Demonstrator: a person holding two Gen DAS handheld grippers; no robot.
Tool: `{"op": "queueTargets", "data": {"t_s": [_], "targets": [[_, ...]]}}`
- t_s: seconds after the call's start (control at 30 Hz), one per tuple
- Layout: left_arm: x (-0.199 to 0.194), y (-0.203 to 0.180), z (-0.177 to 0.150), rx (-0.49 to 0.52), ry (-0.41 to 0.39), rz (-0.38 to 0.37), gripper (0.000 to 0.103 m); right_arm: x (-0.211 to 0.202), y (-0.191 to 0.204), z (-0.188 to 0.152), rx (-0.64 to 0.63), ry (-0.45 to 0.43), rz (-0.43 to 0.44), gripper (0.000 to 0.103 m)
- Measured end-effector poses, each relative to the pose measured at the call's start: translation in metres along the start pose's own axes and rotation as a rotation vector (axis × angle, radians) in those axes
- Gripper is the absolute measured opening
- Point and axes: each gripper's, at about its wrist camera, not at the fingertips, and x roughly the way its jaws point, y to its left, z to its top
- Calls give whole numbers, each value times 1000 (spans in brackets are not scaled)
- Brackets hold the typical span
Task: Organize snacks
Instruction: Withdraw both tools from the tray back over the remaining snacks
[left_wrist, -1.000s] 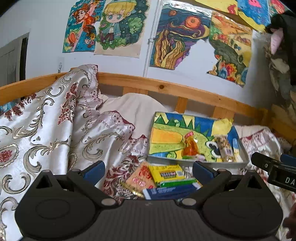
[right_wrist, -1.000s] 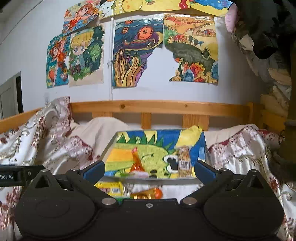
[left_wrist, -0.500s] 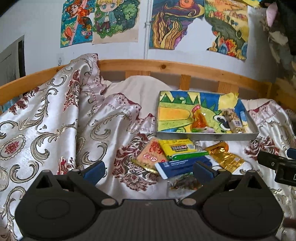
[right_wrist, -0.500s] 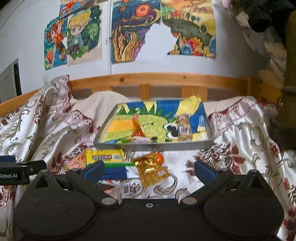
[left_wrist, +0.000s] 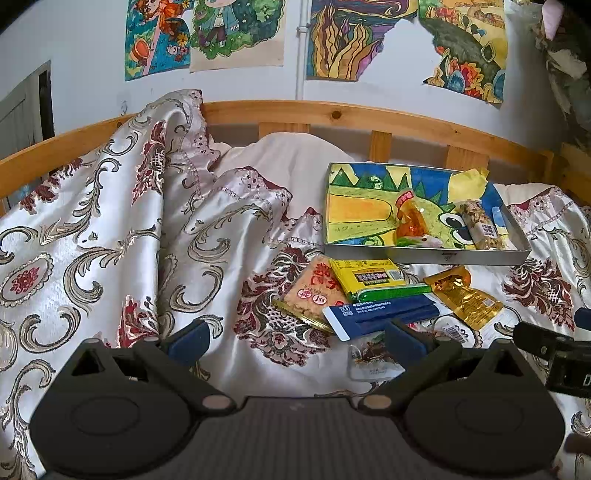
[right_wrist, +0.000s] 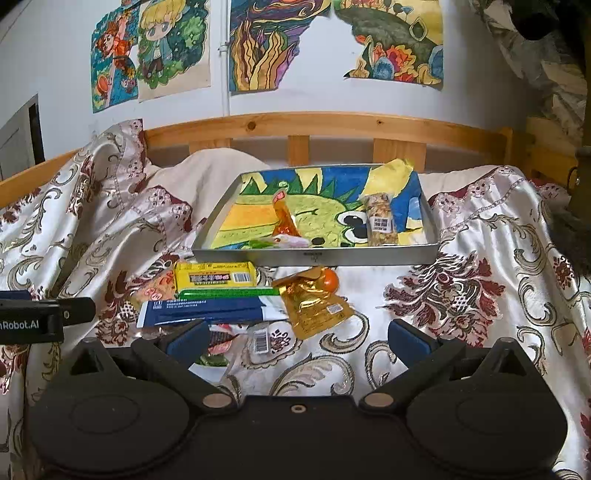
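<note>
A metal tray (right_wrist: 314, 254) lined with a colourful drawing sits on the bed; inside lie an orange packet (right_wrist: 283, 218) and a granola bar (right_wrist: 382, 221). In front of it lie a yellow packet (right_wrist: 214, 277), a green bar (right_wrist: 229, 292), a blue box (right_wrist: 201, 310), a gold pouch (right_wrist: 314, 308), a pink cracker pack (left_wrist: 314, 291) and a clear wrapped snack (left_wrist: 369, 360). My left gripper (left_wrist: 295, 338) is open over the bedspread, left of the pile. My right gripper (right_wrist: 297, 336) is open and empty just before the gold pouch.
A patterned satin bedspread (left_wrist: 110, 240) is bunched high on the left. A wooden bed rail (right_wrist: 332, 125) runs behind the tray, under drawings on the wall (right_wrist: 258, 44). Dark clutter (right_wrist: 554, 55) hangs at the right edge.
Both grippers have tilted down and pulled back, so the snack pile in front of the tray has come into full view. Nothing on the bed has moved; both stay open.
</note>
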Motion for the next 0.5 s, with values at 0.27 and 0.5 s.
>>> {"op": "queueTargets", "data": {"t_s": [0.27, 0.5], "targets": [[5, 0, -3, 8, 21, 8, 102, 4, 2, -3, -7, 21, 0, 102], [7, 4, -3, -9, 36, 14, 102, 7, 4, -6, -12, 38, 1, 102]]}}
